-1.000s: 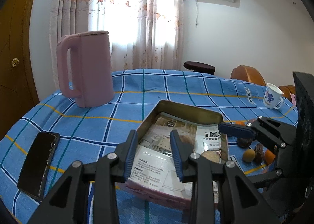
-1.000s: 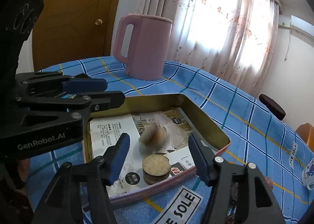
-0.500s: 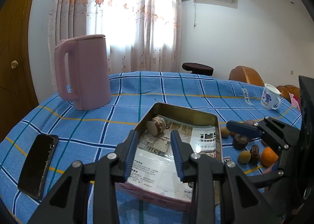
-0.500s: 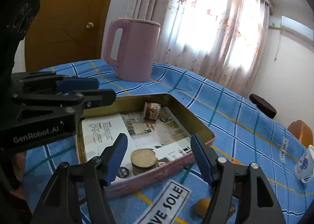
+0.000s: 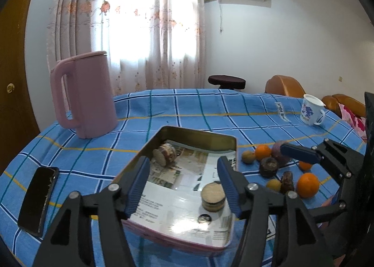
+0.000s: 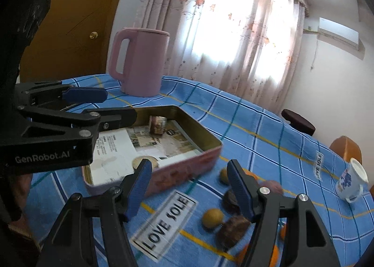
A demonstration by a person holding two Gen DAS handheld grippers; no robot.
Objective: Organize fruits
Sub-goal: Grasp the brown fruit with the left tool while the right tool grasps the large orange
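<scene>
**Two open hand-held grippers over tin and loose fruit**

Two fruits lie in the tin [image 5: 233, 150], the rest on the desk [image 5: 187, 108] to its right. The tin is shallow and rectangular, gold inside, pink outside, lined with printed paper. At its far end a brownish round fruit [image 5: 164, 153] lies on its side; near the front right a flat tan round piece [image 5: 213, 196] sits upright.

Loose pile just beside the tin's right wall: three oranges, the nearest [image 5: 308, 184] bright and round; two small yellow-brown fruits [image 5: 248, 157]; a dark round one [image 5: 268, 167]; a purplish one partly hidden; a small dark knobbly piece [image 5: 287, 180]. Some touch each other.

Left hand-held gripper [image 5: 184, 185]: jaws have just been opening, now apart above the tin's front, nothing between the pads.

Right hand-held gripper [image 6: 189, 187]: jaws apart, empty, above the desk between tin and pile.

Pink kettle [image 5: 84, 96], phone [image 5: 38, 199], mug [image 5: 312, 112] stand apart.
</scene>
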